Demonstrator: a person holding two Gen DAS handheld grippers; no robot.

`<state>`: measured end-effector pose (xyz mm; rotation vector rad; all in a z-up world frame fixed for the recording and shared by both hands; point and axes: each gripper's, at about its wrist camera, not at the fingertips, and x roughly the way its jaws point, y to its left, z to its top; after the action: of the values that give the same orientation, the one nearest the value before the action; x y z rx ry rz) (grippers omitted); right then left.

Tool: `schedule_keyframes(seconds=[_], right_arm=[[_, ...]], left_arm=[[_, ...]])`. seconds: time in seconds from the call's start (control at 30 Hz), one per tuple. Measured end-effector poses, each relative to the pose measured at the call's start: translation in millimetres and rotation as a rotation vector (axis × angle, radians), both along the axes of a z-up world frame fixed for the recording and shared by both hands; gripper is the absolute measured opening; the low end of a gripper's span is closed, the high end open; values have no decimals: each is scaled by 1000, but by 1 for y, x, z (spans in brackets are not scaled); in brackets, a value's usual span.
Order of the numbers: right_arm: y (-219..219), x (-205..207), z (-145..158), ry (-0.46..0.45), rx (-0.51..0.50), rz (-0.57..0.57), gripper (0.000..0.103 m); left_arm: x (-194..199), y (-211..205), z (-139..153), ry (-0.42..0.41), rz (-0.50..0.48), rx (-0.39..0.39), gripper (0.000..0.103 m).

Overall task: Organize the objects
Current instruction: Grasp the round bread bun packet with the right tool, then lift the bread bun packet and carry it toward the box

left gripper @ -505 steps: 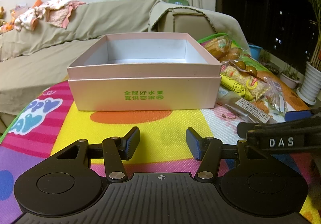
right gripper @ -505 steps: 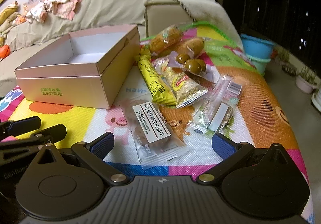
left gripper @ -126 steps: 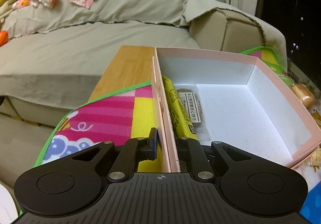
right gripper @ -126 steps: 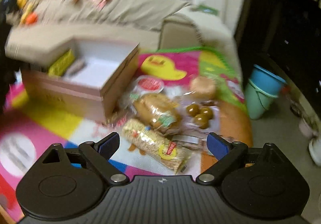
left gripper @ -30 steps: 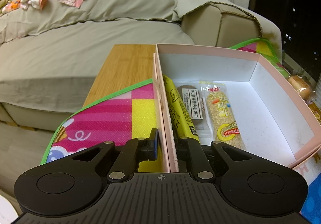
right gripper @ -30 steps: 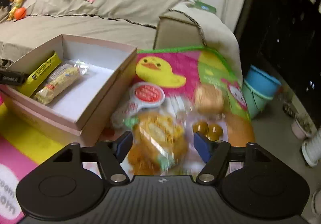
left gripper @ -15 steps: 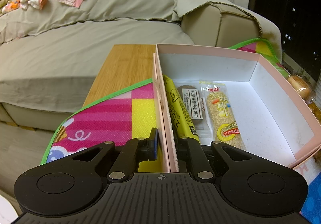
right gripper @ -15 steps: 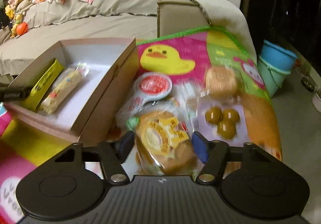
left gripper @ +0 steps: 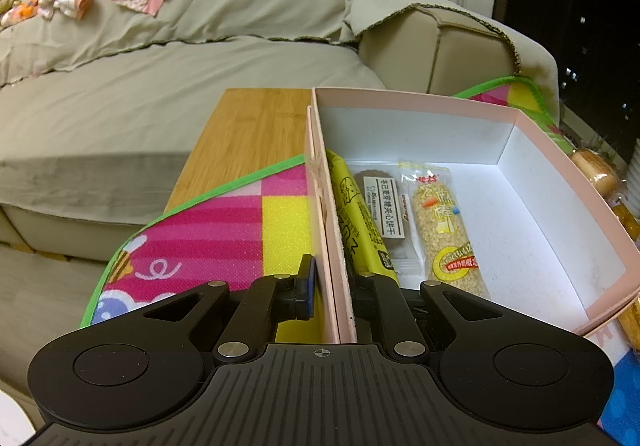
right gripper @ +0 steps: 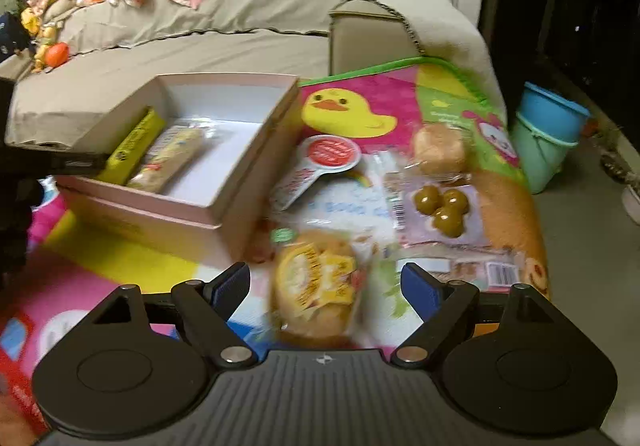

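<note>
Left wrist view: sofa point(left gripper: 160, 86) across the back, partly cut off at the left edge; wooden table point(left gripper: 248, 126) mostly covered by the colourful play mat point(left gripper: 224, 230). Pink box point(left gripper: 560, 182) open on the mat, its near right corner hidden behind the gripper body. Inside, along the left wall, side by side: yellow snack bar point(left gripper: 356, 214), dark biscuit packet point(left gripper: 386, 206), rice cracker roll point(left gripper: 444, 226); near ends of all three hidden behind the finger linkage. Left gripper point(left gripper: 330, 286) clamped on the box's left wall, one pad outside, the other inside and hard to make out.

Right wrist view: blurred throughout, labels unreadable. Left gripper only a dark shape at the box's near left corner. Loose on the mat right of the box: bread bun packet point(right gripper: 316, 286), olive packet point(right gripper: 440, 206), round bun point(right gripper: 438, 146), red-lidded cup point(right gripper: 330, 152). Blue bucket point(right gripper: 548, 134) on the floor beyond the mat. Right gripper point(right gripper: 326, 286) spread wide, jaws just opening, bread bun packet between the fingers point(right gripper: 230, 282) without pad contact, gaps visible on both sides.
</note>
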<state>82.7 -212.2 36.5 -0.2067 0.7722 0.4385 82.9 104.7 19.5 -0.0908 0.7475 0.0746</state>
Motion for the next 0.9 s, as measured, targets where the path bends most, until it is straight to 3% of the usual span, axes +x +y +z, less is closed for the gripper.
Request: schedule_keyframes(seconds=[0.3, 0.5, 0.57, 0.63, 0.9], right_arm=[[-5, 14, -11, 38, 14, 10, 85], [7, 27, -24, 105, 99, -21, 84], [14, 26, -26, 112, 81, -10, 74], [17, 22, -27, 104, 34, -7, 57], [-1, -4, -11, 138, 19, -15, 55]], left_arm=[[0, 0, 0, -1, -2, -1, 12], [1, 1, 0, -1, -3, -1, 12], [1, 1, 0, -1, -3, -1, 12], [1, 1, -1, -1, -3, -1, 12], [1, 1, -1, -2, -3, -1, 12]])
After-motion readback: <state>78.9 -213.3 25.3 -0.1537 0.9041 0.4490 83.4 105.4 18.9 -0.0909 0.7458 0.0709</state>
